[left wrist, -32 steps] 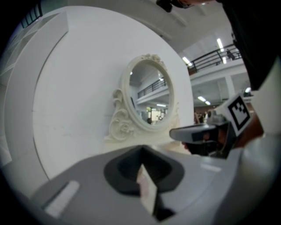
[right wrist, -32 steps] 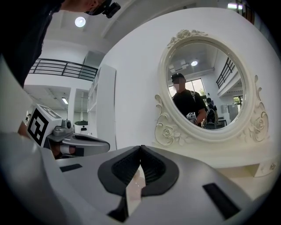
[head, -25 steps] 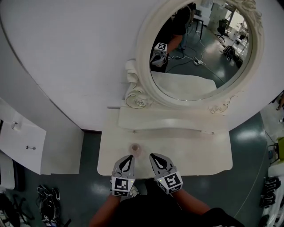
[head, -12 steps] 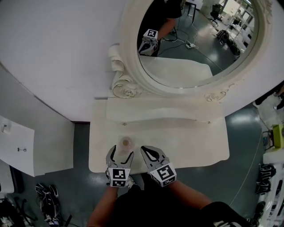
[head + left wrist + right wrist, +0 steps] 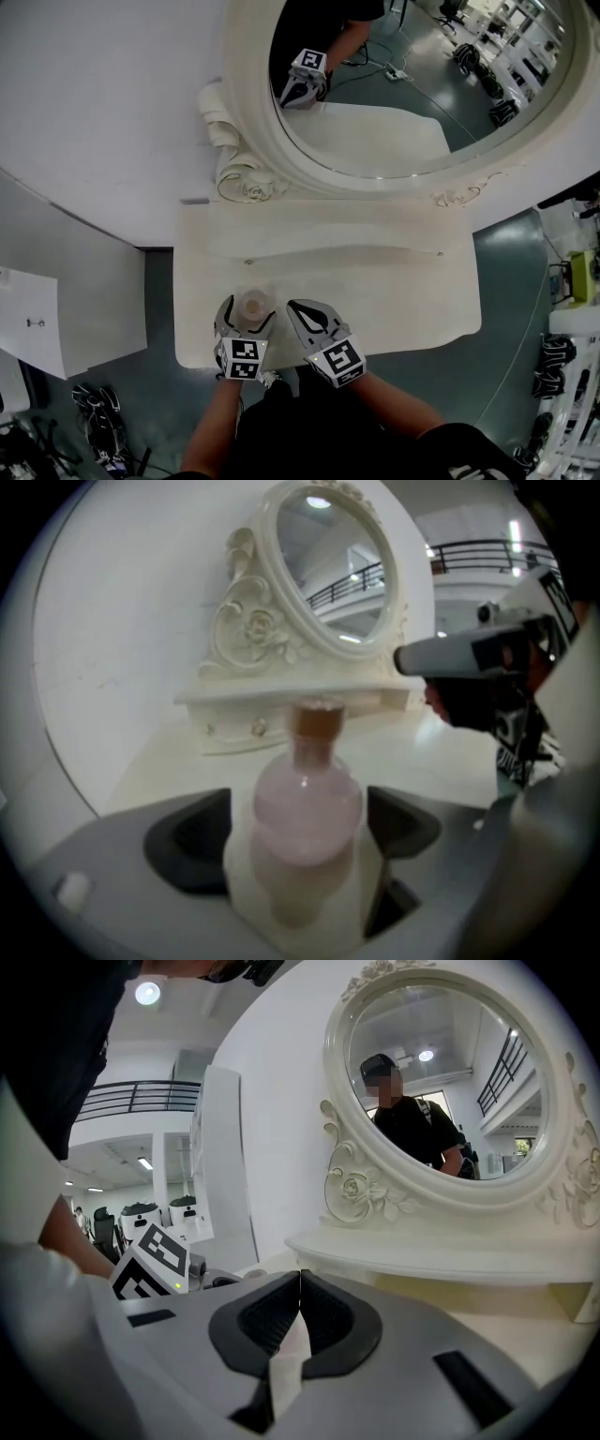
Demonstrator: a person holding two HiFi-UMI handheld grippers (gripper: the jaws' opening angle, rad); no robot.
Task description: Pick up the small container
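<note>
The small container (image 5: 252, 304) is a round pale pink bottle with a tan cap, upright near the front left of the white dressing table (image 5: 403, 300). My left gripper (image 5: 247, 317) straddles it, and its jaws have just been opening. In the left gripper view the bottle (image 5: 307, 803) stands between the two dark pads (image 5: 187, 841) with a small gap on each side. My right gripper (image 5: 298, 307) is just right of the bottle, apart from it. Its jaws (image 5: 300, 1283) meet with nothing between them.
A raised shelf (image 5: 319, 230) with small knobs runs along the table's back under a large oval mirror (image 5: 394, 84) in a carved frame. The table's front edge (image 5: 202, 361) lies right under both grippers. A white cabinet (image 5: 37, 314) stands on the floor at the left.
The left gripper went from shut to wide open and came down and forward, so the bottle now stands between its jaws. The right gripper sank a little and stays shut.
</note>
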